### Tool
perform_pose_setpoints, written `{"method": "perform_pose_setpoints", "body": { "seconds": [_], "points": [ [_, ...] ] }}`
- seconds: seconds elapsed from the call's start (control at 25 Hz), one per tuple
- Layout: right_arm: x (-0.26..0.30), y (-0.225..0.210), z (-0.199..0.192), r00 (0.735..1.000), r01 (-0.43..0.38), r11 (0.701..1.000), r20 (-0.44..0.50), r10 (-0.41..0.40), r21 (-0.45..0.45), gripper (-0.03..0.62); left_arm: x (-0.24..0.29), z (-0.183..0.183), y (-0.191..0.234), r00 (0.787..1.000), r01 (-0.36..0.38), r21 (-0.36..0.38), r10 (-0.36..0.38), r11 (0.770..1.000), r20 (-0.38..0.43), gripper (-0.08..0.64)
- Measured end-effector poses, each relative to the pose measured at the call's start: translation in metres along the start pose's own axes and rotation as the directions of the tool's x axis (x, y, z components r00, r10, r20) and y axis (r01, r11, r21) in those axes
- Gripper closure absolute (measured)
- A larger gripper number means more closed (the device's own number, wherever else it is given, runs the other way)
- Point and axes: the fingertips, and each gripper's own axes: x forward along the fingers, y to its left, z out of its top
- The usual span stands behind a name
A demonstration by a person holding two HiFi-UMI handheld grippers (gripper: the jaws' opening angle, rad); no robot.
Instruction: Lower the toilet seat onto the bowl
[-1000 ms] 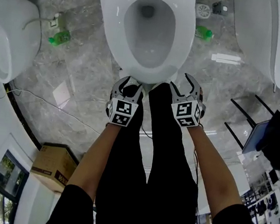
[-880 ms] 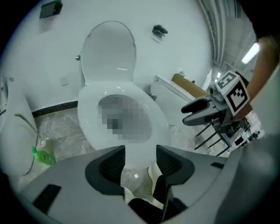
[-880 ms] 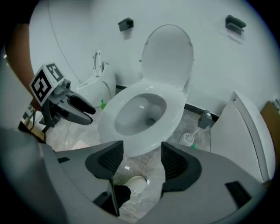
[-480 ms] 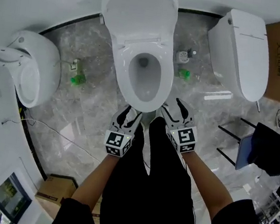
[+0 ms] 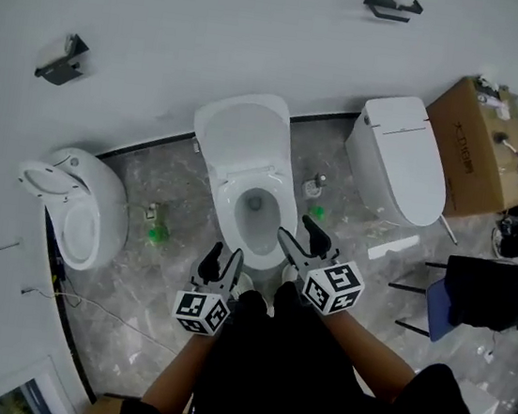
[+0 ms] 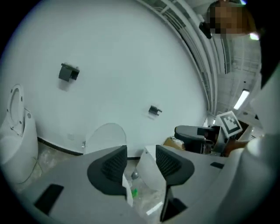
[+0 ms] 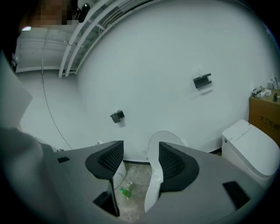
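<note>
Both claws hover side by side in front of the middle toilet. The left claw (image 5: pixel 223 261) is spread wide with nothing between its jaws, and the right claw (image 5: pixel 297 232) is wide and empty too. The toilet seat (image 5: pixel 242 139) stands raised against the wall, behind the bowl (image 5: pixel 224 211), apart from both claws.

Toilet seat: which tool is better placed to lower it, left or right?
Probably right. In the head view the open, empty right tool overlaps the rim of the white ceramic bowl, nearer the raised white oval seat. The open left tool sits further back.
</note>
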Motion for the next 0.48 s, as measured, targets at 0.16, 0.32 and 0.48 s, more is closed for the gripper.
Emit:
{"method": "perform_pose_setpoints", "body": {
  "seconds": [0.16,0.32,0.48],
  "points": [
    [-0.022,0.027,0.053,0.998,-0.006,0.997,0.069,0.012,-0.080,0.331,-0.019,0.074,-0.023,0.994,0.022,0.051,-0.027,0.998,0.105,0.400],
    [-0.043,0.045,0.080,0.995,-0.021,0.988,0.098,0.036,-0.150,0.440,-0.041,0.118,-0.045,0.981,0.063,0.080,-0.077,0.995,0.181,0.526],
    [-0.047,0.055,0.103,0.991,-0.021,0.984,0.126,0.044,-0.179,0.536,-0.060,0.151,-0.045,0.969,0.025,0.095,-0.048,0.995,0.242,0.541]
  ]
}}
